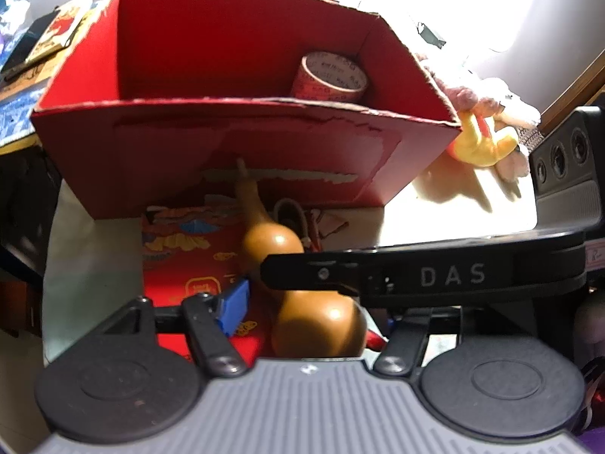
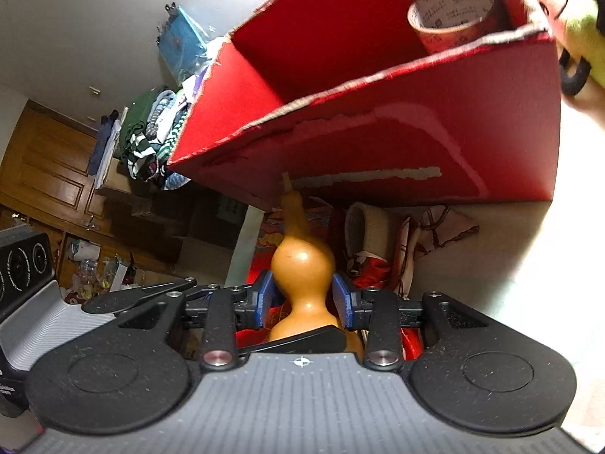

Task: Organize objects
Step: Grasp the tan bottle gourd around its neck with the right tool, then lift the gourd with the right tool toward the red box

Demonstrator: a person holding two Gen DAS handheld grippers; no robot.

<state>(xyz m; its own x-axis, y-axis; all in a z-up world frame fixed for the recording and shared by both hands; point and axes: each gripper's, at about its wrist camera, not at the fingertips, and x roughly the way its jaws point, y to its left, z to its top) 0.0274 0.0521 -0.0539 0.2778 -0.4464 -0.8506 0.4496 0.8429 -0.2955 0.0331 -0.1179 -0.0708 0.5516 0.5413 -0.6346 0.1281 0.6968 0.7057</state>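
A tan double-bulb gourd (image 1: 317, 325) lies in front of an open red cardboard box (image 1: 227, 143), its stem pointing at the box's front wall. In the right wrist view my right gripper (image 2: 302, 297) is shut on the gourd (image 2: 302, 261), with a blue pad on each side of its upper bulb. My left gripper (image 1: 308, 310) stands open around the lower bulb. Its left blue pad (image 1: 234, 306) is clear of the gourd, and the right gripper's black finger (image 1: 435, 276) hides its other pad. A roll of printed tape (image 1: 329, 77) sits in the box's far right corner.
A yellow and pink plush toy (image 1: 487, 140) rests against the box's right side. A red printed sheet (image 1: 181, 249) lies under the gourd, with a pale ring (image 2: 363, 227) and patterned cloth (image 2: 442, 227) beside it. Books (image 1: 56, 34) sit at the far left, and piled clothes (image 2: 155, 140) beyond the table.
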